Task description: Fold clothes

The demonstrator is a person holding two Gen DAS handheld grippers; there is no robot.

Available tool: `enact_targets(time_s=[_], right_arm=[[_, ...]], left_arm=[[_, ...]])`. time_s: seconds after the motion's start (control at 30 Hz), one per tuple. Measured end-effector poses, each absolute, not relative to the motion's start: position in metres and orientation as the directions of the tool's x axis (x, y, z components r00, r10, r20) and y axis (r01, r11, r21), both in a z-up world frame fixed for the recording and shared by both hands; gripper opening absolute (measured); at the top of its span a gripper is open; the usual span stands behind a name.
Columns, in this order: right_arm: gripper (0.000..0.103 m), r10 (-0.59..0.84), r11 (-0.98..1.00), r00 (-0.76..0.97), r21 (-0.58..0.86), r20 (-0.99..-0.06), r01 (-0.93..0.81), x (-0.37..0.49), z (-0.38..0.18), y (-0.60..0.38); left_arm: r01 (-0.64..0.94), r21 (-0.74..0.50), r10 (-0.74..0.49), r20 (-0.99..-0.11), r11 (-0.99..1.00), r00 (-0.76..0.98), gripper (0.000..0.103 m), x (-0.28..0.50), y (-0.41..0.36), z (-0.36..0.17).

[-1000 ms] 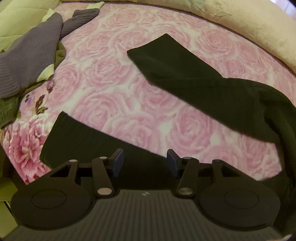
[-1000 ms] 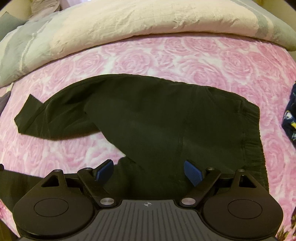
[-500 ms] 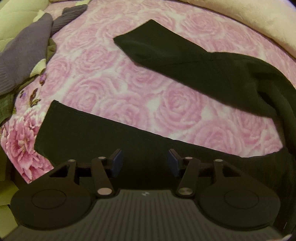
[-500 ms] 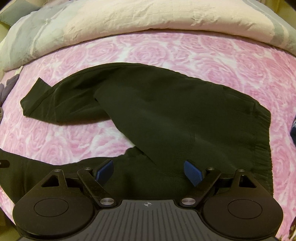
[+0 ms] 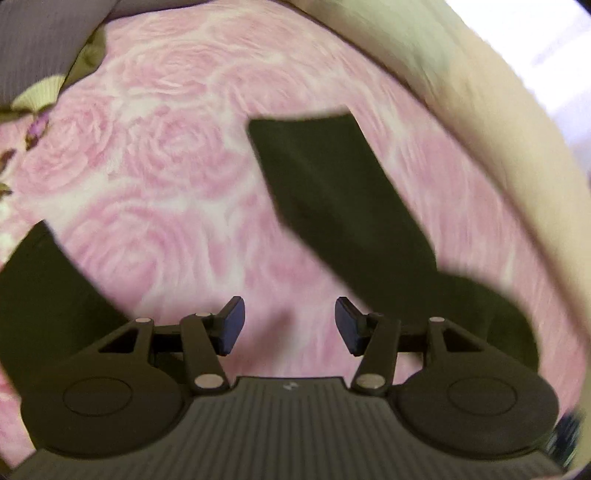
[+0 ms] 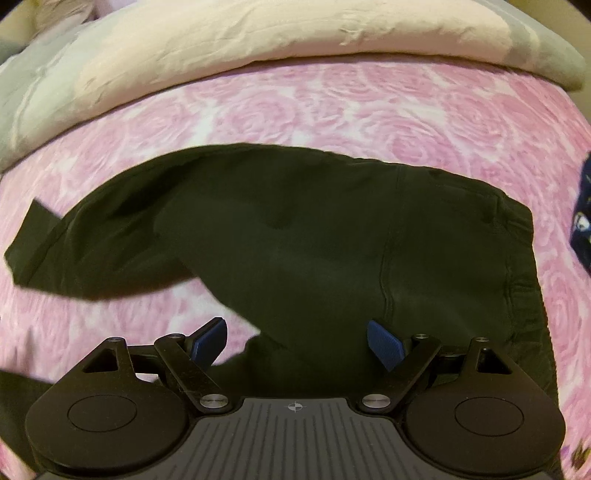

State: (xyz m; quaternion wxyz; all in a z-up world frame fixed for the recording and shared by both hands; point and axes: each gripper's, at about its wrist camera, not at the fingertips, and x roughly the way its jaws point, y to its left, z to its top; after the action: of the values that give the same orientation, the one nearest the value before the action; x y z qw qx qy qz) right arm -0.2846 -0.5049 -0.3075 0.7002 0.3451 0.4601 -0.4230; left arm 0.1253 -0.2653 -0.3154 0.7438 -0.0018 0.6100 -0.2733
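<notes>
Trousers spread on our bed

We see the trousers lying on the bedspread, one leg stretching left, the other leg nearer us; the rolled duvet lies behind, a garment far left.

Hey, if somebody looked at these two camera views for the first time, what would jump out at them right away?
First, the black fabric trousers sprawled across the pink rose-print bedspread, one leg running off to the left. Behind them a rumpled cream and grey duvet lies bunched along the far edge of the bed. In the foreground both blue-padded grippers stand open: the right gripper above the trousers, the left gripper over bare bedspread between the two legs.
</notes>
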Motion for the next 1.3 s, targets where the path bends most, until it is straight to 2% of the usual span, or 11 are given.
enact_targets(time_s=[0.13,0.3,0.33,0.37,0.57,0.67,0.77,0.83,0.97,1.07,1.3], right_arm=[[0.086,-0.293,0.376,0.207,0.086,-0.933,0.922,-0.277,-0.309,-0.509],[0.086,-0.306,0.334,0.183,0.075,-0.934,0.940,-0.277,-0.314,-0.510],[0.086,-0.305,0.325,0.178,0.073,-0.936,0.943,-0.278,-0.315,-0.510],[0.086,-0.304,0.316,0.172,0.071,-0.937,0.946,-0.279,-0.317,-0.510],[0.086,-0.295,0.271,0.149,0.067,-0.944,0.960,-0.285,-0.324,-0.513],[0.086,-0.306,0.274,0.146,0.060,-0.941,0.960,-0.287,-0.322,-0.519],[0.086,-0.316,0.261,0.148,0.064,-0.937,0.963,-0.288,-0.322,-0.528],[0.086,-0.325,0.250,0.159,0.077,-0.932,0.965,-0.286,-0.320,-0.534],[0.086,-0.338,0.258,0.195,0.109,-0.921,0.960,-0.281,-0.316,-0.539],[0.086,-0.345,0.280,0.201,0.104,-0.917,0.954,-0.284,-0.316,-0.537],[0.086,-0.341,0.164,0.139,0.087,-0.930,0.983,-0.319,-0.330,-0.539]], left_arm=[[0.240,-0.442,-0.473,-0.876,0.864,0.089,0.049,0.167,-0.280,-0.342],[0.172,-0.440,-0.456,-0.887,0.882,0.072,0.029,0.186,-0.304,-0.373],[0.187,-0.436,-0.456,-0.887,0.880,0.075,0.012,0.186,-0.308,-0.375],[0.220,-0.432,-0.458,-0.885,0.875,0.082,0.001,0.185,-0.312,-0.375],[0.316,-0.524,-0.596,-0.775,0.791,0.210,0.001,0.170,-0.289,-0.310],[0.473,-0.550,-0.707,-0.655,0.689,0.268,0.001,0.162,-0.291,-0.236],[0.655,-0.473,-0.773,-0.566,0.590,0.287,0.005,0.164,-0.324,-0.180],[0.686,-0.387,-0.729,-0.609,0.616,0.311,0.014,0.176,-0.359,-0.180],[0.603,-0.328,-0.596,-0.737,0.727,0.319,0.020,0.204,-0.390,-0.230],[0.507,-0.356,-0.525,-0.817,0.785,0.238,0.028,0.208,-0.370,-0.279],[0.256,-0.382,-0.428,-0.891,0.888,0.154,0.029,0.204,-0.295,-0.362]])
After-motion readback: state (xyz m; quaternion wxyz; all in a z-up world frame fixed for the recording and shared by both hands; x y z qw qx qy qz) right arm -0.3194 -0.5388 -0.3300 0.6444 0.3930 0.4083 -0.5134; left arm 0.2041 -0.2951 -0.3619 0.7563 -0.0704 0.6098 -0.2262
